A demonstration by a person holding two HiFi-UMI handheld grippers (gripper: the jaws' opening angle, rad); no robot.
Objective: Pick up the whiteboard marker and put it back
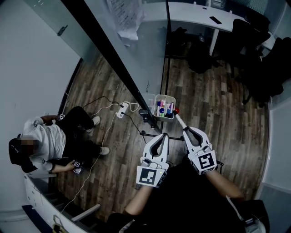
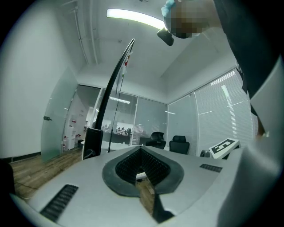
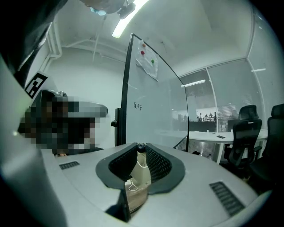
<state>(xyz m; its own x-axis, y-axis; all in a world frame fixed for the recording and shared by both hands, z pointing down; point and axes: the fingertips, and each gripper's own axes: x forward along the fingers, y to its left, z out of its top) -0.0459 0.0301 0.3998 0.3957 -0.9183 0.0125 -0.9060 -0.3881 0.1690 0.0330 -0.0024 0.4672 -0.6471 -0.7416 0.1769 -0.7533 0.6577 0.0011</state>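
Wood-plank floor [image 1: 213,104] fills most of the head view, and a glass whiteboard [image 1: 109,59] in a black frame runs across it, ahead and to the left of both grippers. Well to the left of the left gripper [image 1: 163,135] a person [image 1: 43,141] in a pale top and dark trousers sits on the floor, with a white power strip [image 1: 121,110] and its cable lying between them and the board's foot. A white counter [image 1: 195,11] and dark office chairs [image 1: 268,68] stand far ahead of the right gripper [image 1: 186,130]. The left gripper has its jaws pressed together with nothing between them, held just left of the right one. A white marker basket [image 1: 166,96] with pink, blue and green pens hangs at the board's foot, just ahead of both grippers. The right gripper is clamped on the whiteboard marker [image 1: 180,119], a white barrel poking out past the jaw tips; its red cap end sits right beside the basket's near right corner, though contact cannot be told
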